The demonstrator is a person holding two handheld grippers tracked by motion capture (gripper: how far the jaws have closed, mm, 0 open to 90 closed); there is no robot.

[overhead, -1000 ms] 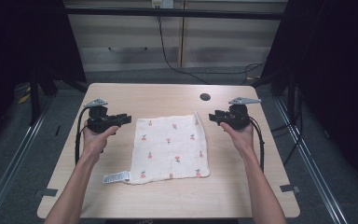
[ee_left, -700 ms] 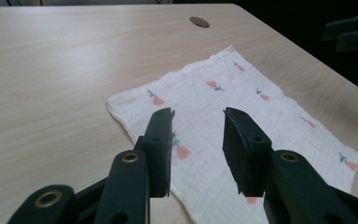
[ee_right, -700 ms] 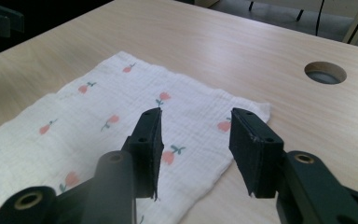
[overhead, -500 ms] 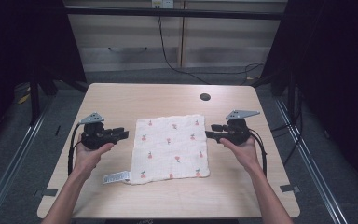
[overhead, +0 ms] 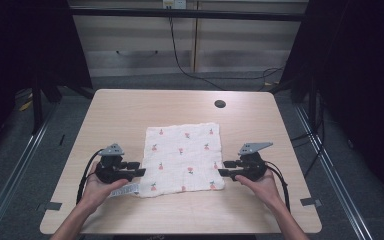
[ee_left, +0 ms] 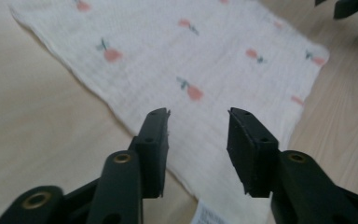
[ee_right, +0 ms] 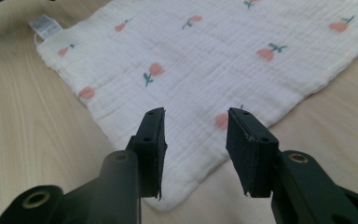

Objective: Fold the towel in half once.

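The left gripper (overhead: 141,168), at the lower left of the high view, has its jaws spread; they have just been opening, and nothing is pinched between them. In the left gripper view they hang over the near left corner of the cloth (ee_left: 200,70), the pads apart from the fabric. The right gripper (overhead: 223,171), at the lower right of the high view, also stands with jaws spread and empty, and in the right gripper view they straddle the cloth's near right corner without pressing it.

By this reading the work is at its start: both grippers are lined up on the two near corners, but no corner is gripped and no fold shows. Grasping and whatever follows are still left.

The cloth (overhead: 184,157) lies flat and open in the middle of the wooden table (overhead: 130,110), a white crinkled muslin square printed with small pink tulips. A white care label (overhead: 125,190) sticks out at its lower left corner, beside the left gripper.
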